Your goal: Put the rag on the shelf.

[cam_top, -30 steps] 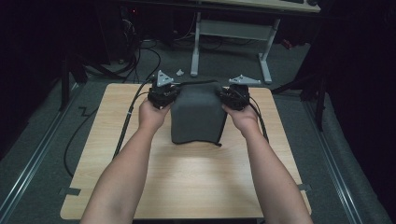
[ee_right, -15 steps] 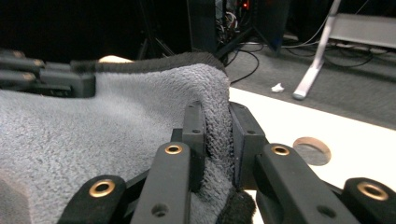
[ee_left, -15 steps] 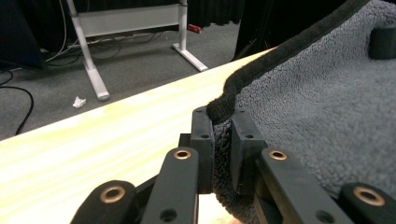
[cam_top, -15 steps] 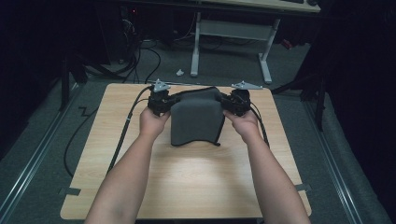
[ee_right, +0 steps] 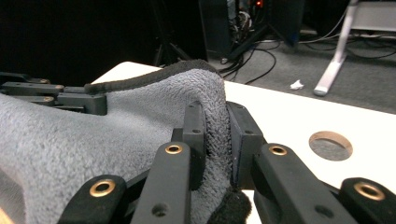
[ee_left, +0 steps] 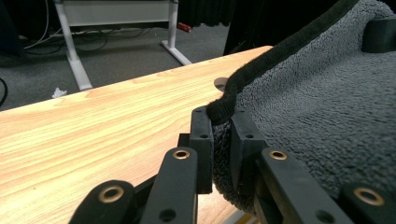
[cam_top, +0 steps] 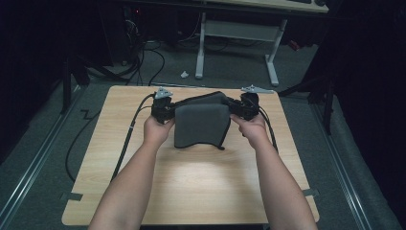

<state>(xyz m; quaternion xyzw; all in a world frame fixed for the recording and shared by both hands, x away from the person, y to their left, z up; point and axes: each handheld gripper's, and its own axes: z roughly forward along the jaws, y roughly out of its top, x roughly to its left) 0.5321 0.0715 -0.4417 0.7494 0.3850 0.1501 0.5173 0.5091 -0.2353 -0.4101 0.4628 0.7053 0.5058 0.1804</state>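
the grey fleece cloth (cam_top: 201, 124) is a soft, fuzzy piece with a dark bound edge (ee_left: 280, 56) running along its top. it hangs stretched between two upper corners, its top edge raised and slightly arched, the body draping toward the person and down onto the desk (cam_top: 191, 187), where its lower edge curves in a shallow wave. a small dark tag or cord end shows at its lower right corner. it sits at the far middle of the desk. its left corner is pinched in the left hand-held gripper (ee_left: 219, 140), its right corner bunched in the right hand-held gripper (ee_right: 215, 135), the pile squeezed between the pads.
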